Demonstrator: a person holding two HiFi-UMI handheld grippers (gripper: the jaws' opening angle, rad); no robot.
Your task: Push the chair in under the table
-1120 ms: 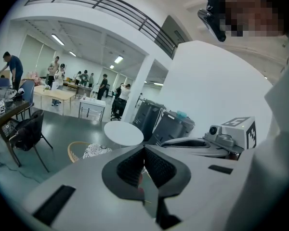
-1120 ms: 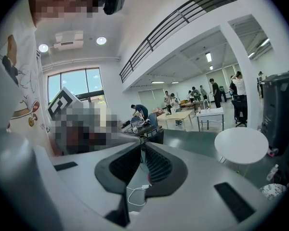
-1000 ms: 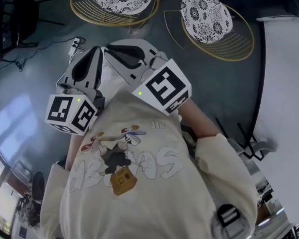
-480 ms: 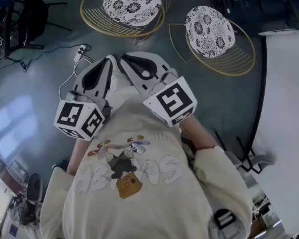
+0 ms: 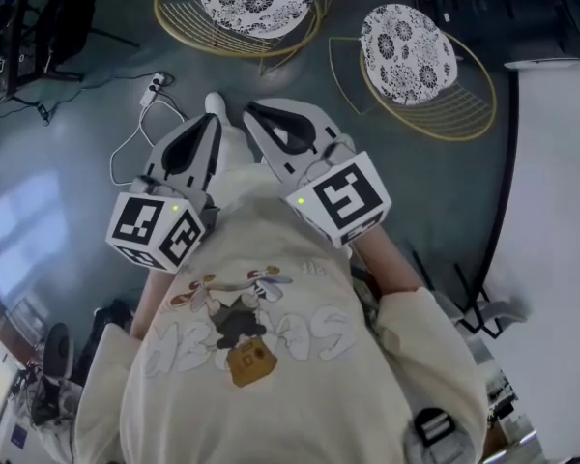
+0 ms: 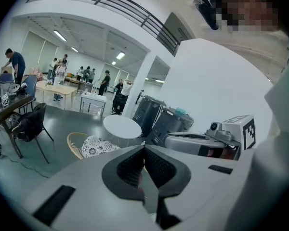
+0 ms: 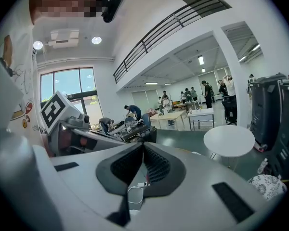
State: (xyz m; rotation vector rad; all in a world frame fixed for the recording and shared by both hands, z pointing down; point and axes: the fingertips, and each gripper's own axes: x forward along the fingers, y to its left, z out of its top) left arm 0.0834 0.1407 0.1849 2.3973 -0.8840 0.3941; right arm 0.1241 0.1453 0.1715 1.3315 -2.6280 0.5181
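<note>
Head view shows two wire chairs (image 5: 249,0) (image 5: 408,54) and two tools, left gripper (image 5: 212,121) and right gripper (image 5: 255,110), both closed empty.

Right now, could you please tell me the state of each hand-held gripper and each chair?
Left hand-held gripper: shut, nothing between the jaws.
Right hand-held gripper: shut, nothing between the jaws.
Chair at picture left: upright, standing clear of the table, not pushed in.
Chair at picture right: upright, standing clear of the table, not pushed in.
</note>
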